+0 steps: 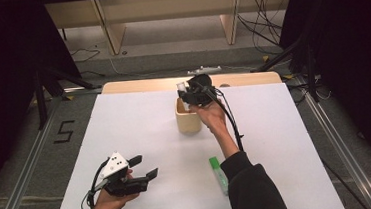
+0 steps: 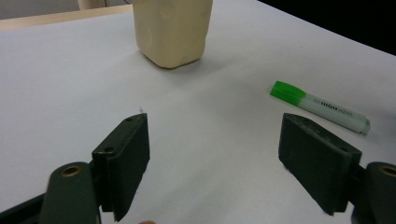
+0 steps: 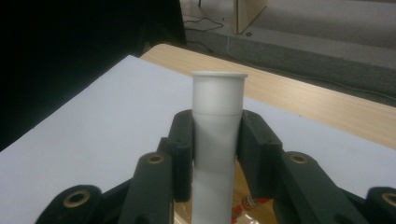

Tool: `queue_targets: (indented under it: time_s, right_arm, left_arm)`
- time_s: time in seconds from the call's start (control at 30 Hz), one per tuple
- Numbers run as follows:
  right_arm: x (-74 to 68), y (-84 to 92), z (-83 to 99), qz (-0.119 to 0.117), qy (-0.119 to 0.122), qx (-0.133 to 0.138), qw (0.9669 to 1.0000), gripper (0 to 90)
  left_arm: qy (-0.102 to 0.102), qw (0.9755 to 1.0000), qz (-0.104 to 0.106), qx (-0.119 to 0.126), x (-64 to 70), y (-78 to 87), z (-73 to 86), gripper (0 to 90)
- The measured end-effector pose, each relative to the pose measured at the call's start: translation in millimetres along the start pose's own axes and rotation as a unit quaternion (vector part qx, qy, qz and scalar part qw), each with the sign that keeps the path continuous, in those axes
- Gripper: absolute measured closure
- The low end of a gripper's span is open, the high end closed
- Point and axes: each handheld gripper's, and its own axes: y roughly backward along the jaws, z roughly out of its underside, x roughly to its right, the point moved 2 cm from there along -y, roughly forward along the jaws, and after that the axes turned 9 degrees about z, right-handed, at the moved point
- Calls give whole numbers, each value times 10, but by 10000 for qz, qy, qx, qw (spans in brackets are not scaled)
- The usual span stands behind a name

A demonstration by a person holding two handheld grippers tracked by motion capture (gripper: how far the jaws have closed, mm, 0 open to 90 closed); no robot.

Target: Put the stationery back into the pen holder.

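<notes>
On the desk [image 1: 125, 129] a beige container [image 1: 187, 118] stands toward the far edge, near the middle. A highlighter [image 1: 218, 174] lies nearer the person, right of centre. The right tongs [image 1: 188, 93] hold a white tube [image 3: 217, 140] upright over the container; the left tongs [image 1: 143, 168] sit at the near left.

High cam above table [image 1: 126, 139] looking fwd/down, two gripper cams close-up, left shares beige cup [image 2: 172, 30]

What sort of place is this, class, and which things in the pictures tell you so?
Probably a lab or studio set up for recording. A white board covers the wooden table, cables trail over the grey floor, black stands rise beside the table, and a number is taped on the floor.
</notes>
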Motion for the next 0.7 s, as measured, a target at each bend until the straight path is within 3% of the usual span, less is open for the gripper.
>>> queue_targets:
  time_s: [0.37,0.7]
  right_arm:
    - [-14,-119,41,224,18,-48,9997,680]
    - [7,-153,63,269,-9,-80,9996,680]
  left_arm:
    - [7,10000,-1,19,-7,8,-4,243]
    - [60,10000,23,69,-18,13,-8,243]
